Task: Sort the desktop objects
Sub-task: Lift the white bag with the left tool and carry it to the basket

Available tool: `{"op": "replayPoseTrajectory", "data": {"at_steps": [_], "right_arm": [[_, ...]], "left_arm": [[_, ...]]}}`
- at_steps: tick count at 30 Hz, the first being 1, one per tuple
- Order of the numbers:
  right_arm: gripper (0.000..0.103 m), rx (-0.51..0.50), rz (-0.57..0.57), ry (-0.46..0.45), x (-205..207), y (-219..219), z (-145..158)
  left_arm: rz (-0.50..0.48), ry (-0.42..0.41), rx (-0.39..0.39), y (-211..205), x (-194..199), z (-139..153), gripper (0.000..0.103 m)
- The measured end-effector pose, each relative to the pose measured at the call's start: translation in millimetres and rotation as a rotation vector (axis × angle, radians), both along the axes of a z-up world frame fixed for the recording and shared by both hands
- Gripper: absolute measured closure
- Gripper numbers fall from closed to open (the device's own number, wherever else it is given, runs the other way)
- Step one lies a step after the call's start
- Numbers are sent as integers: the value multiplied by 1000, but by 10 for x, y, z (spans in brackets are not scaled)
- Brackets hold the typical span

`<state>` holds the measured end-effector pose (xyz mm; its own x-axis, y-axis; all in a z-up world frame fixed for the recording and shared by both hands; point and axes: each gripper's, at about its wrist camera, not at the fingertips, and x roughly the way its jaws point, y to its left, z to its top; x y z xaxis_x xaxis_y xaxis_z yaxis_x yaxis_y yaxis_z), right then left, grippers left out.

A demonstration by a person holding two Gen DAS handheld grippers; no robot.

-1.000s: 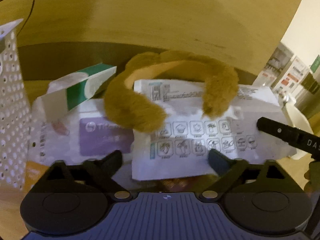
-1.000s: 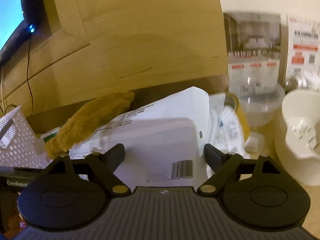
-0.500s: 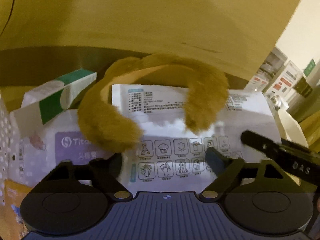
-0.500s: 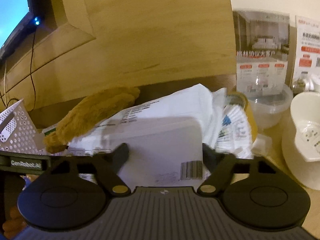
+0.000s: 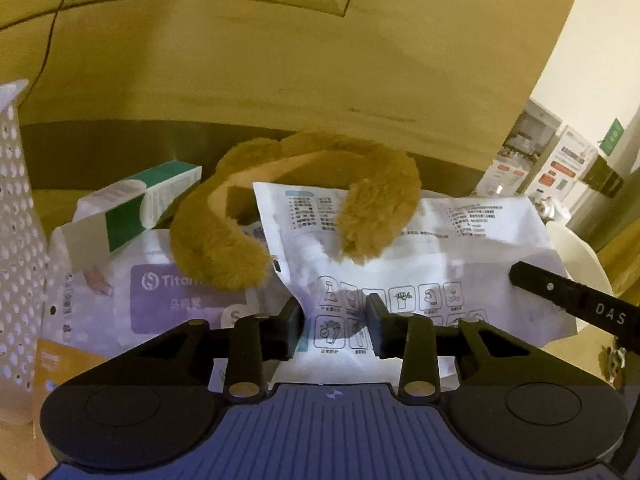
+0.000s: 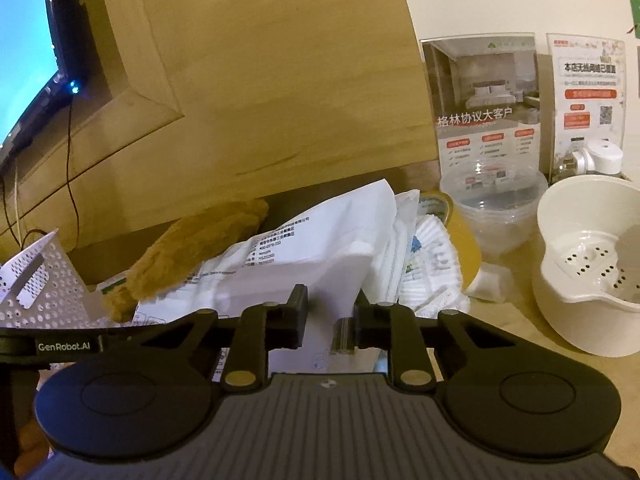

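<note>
Pinching opposite edges of the white printed bag [image 5: 400,264] beneath the brown earmuffs [image 5: 296,216], left gripper [image 5: 334,322] and right gripper [image 6: 330,320] seem mid-pickup, so lifting should first shed the earmuffs.

the fuzzy earmuffs [image 5: 296,216] are lying on the printed pouch [image 5: 420,264], a carton [image 5: 136,208] leaning to their left; the perforated basket [image 5: 16,240] is standing leftmost, strainer bowl [image 6: 588,264] rightmost.
</note>
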<state>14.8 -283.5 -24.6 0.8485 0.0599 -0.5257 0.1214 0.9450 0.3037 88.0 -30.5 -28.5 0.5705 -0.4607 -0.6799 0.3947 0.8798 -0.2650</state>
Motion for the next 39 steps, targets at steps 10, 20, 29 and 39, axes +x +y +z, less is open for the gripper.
{"op": "replayPoseTrajectory", "data": {"at_steps": [10, 20, 29, 39], "right_arm": [[84, -32, -3, -88, -285, 5, 307], [86, -67, -24, -201, -524, -16, 747], [86, -82, -10, -245, -590, 56, 897], [86, -67, 55, -208, -499, 280, 740]], "left_arm": [[-21, -70, 6, -40, -226, 319, 75], [-53, -175, -10, -93, -442, 757, 75], [-38, -232, -18, -13, -562, 910, 75], [22, -196, 17, -79, -654, 833, 76]]}}
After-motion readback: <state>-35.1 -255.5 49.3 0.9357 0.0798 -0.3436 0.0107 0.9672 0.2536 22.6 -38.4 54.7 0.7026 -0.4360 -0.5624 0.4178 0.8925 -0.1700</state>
